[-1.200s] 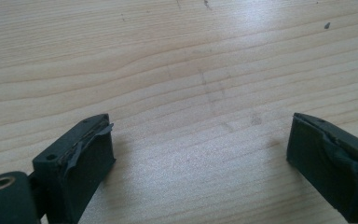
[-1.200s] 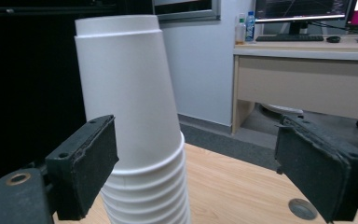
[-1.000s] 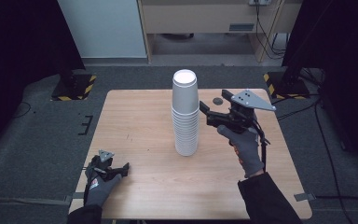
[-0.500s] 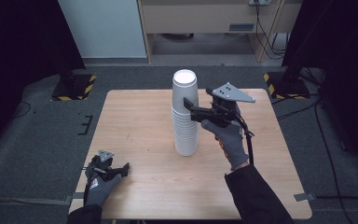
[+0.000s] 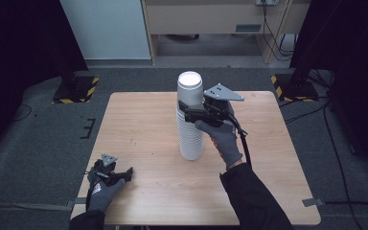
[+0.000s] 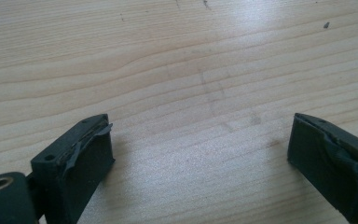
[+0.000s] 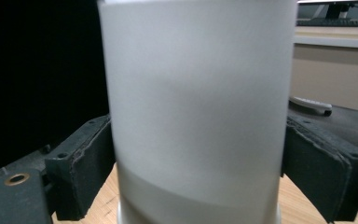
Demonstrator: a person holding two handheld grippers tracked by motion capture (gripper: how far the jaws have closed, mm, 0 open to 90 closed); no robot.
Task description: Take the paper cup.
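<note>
1. We see a tall stack of white cups (image 5: 190,120) standing upright near the middle of the wooden tabletop (image 5: 143,124).
2. We see the right gripper (image 5: 188,114) at the upper part of the stack, its jaws on either side of the top cup (image 7: 198,107); they sit right at its wall, but we cannot tell whether they press it.
3. We see the left gripper (image 5: 124,173) low at the tabletop's near left corner, well apart from the stack, jaws spread wide over bare wood.
</note>
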